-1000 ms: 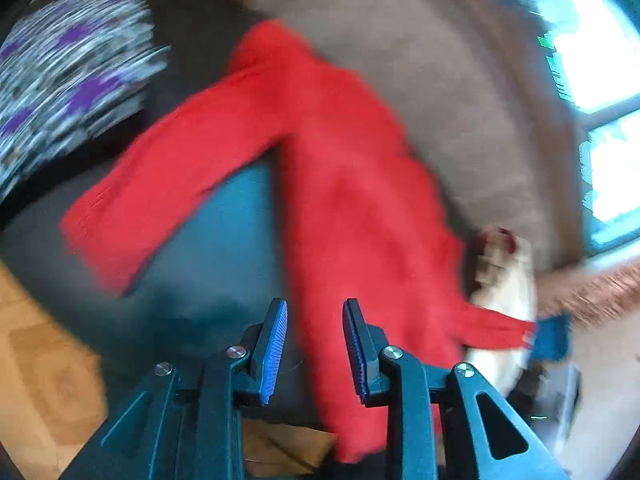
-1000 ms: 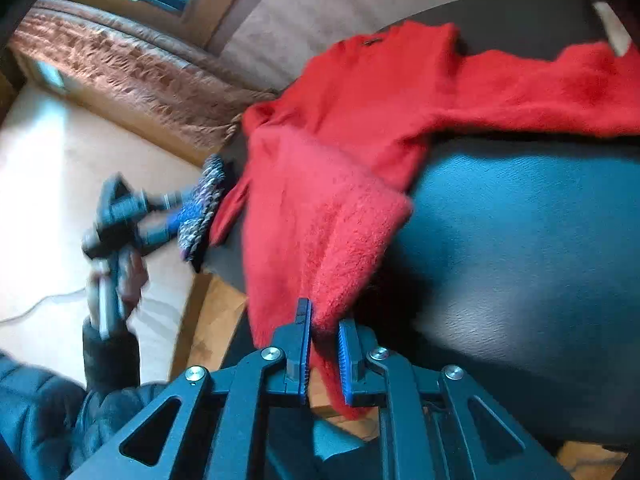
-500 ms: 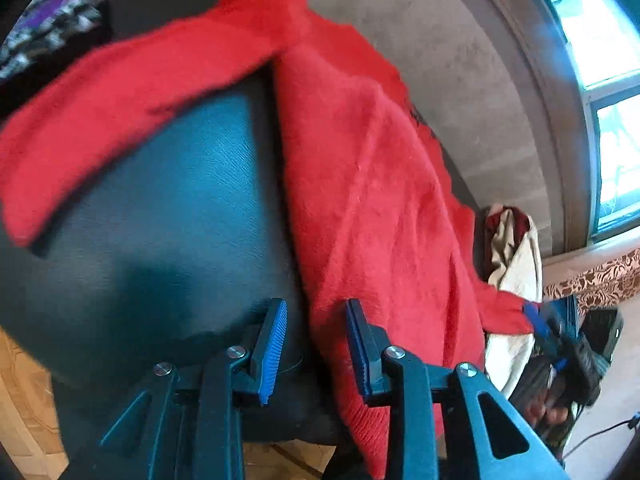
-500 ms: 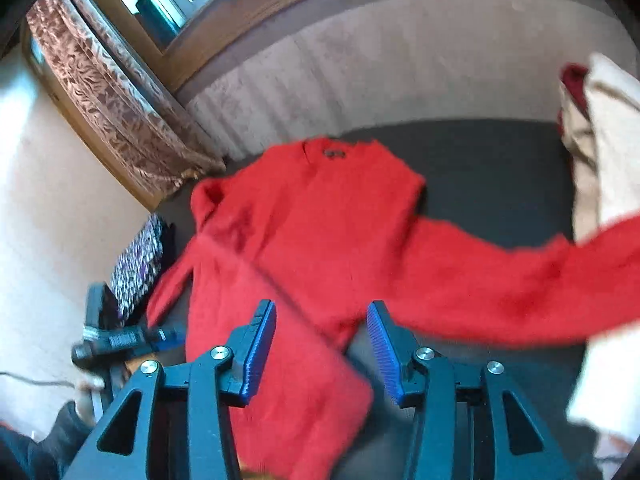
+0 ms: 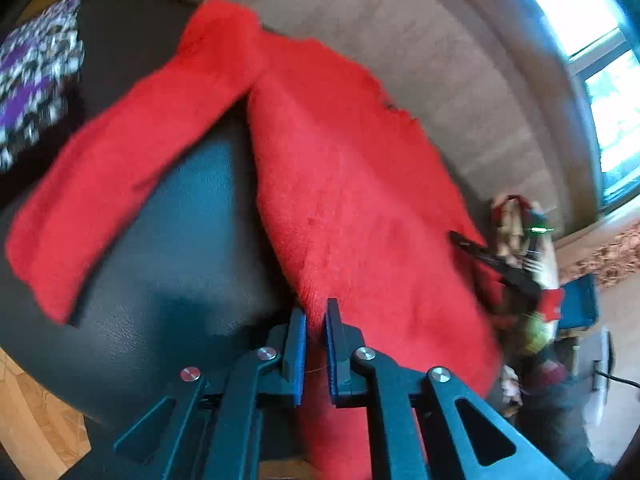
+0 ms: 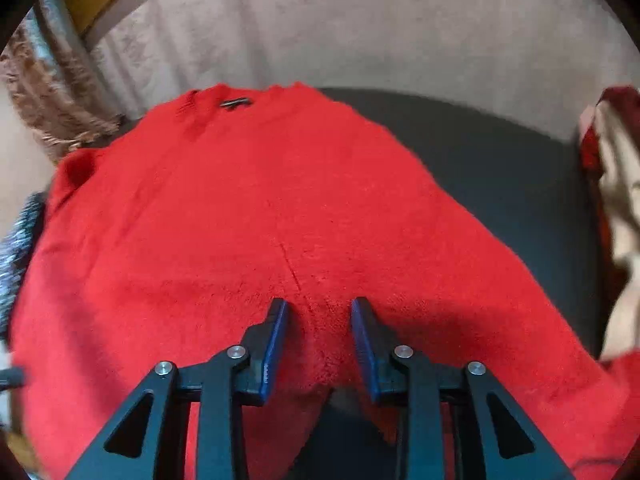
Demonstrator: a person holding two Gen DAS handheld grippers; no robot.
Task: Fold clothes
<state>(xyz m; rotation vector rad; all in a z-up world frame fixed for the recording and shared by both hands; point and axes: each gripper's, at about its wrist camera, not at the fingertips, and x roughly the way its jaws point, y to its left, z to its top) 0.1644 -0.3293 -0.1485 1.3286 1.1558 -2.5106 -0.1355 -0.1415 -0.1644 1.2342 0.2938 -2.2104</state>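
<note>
A fuzzy red sweater (image 5: 360,200) lies spread on a dark leather seat (image 5: 160,260), with one sleeve (image 5: 120,180) stretched out to the left. My left gripper (image 5: 315,308) is at the sweater's near bottom corner. Its jaws are closing, and the blue pads pinch the hem edge. In the right wrist view the sweater (image 6: 260,200) fills the middle, with its collar label (image 6: 236,103) at the far end. My right gripper (image 6: 319,301) hangs over the near hem. Its jaws are closing with a ridge of red knit between them, and the pads stand apart from it.
A purple and white patterned cloth (image 5: 32,80) lies at the seat's far left. A pile of cream and dark red clothes (image 6: 616,184) sits at the right end. The beige backrest (image 6: 360,32) rises behind, and wooden floor (image 5: 36,420) shows below the seat's edge.
The left jaws have narrowed onto the sweater's hem corner. The right gripper let go of the fabric it held, swung over the sweater's body and came down near the hem with narrower jaws.
</note>
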